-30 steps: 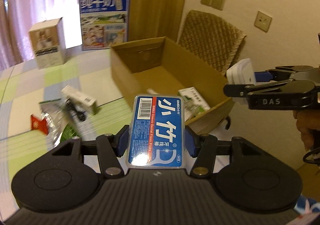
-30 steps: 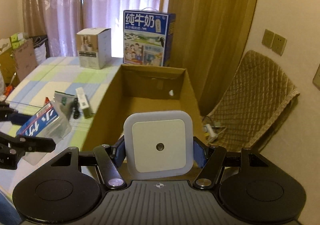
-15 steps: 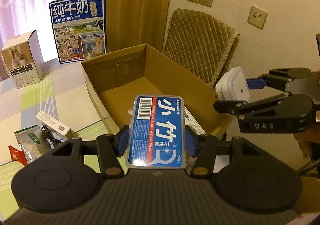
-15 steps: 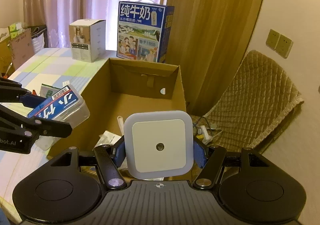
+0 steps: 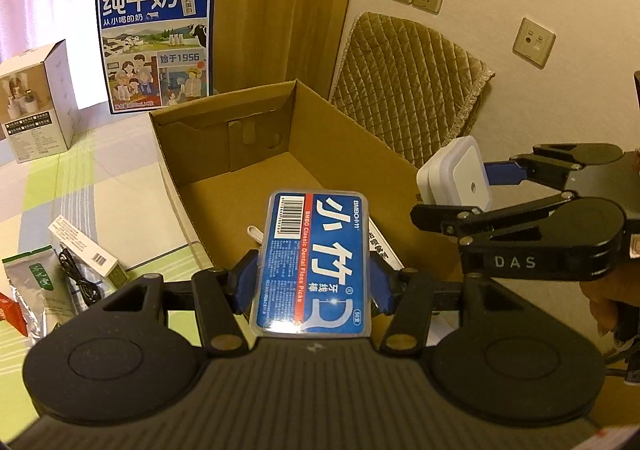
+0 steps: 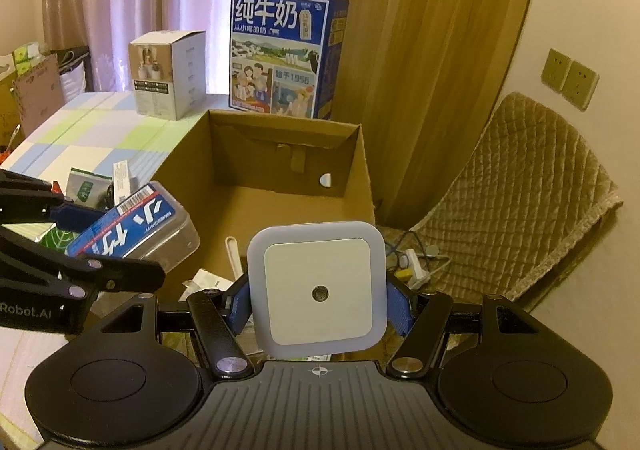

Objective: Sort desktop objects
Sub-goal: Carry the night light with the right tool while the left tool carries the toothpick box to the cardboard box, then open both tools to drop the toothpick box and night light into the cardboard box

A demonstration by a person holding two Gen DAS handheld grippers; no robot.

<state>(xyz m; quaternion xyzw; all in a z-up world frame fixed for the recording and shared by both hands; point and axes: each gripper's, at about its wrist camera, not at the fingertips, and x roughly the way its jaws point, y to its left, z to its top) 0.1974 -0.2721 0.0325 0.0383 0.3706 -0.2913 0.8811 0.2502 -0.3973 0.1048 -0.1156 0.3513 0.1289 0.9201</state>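
Note:
My left gripper (image 5: pixel 312 282) is shut on a blue dental floss pick box (image 5: pixel 314 262) and holds it over the near end of the open cardboard box (image 5: pixel 360 145). My right gripper (image 6: pixel 318 302) is shut on a white square night light (image 6: pixel 318 286), held above the box's near right side. Each gripper shows in the other's view: the right gripper (image 5: pixel 460 189) with the night light (image 5: pixel 460 173), the left gripper (image 6: pixel 120 234) with the floss box (image 6: pixel 136 226). The cardboard box (image 6: pixel 280 209) holds a few small items.
On the checked tablecloth (image 5: pixel 100 177) lie a slim white carton (image 5: pixel 84 246), a black cable (image 5: pixel 76 278) and a green pouch (image 5: pixel 32 282). A blue milk carton (image 5: pixel 156 37) and a white box (image 5: pixel 36 97) stand behind. A quilted chair (image 6: pixel 520 185) stands on the right.
Both grippers have moved forward over the cardboard box with their objects held. The left gripper has swung right from the table towards the box.

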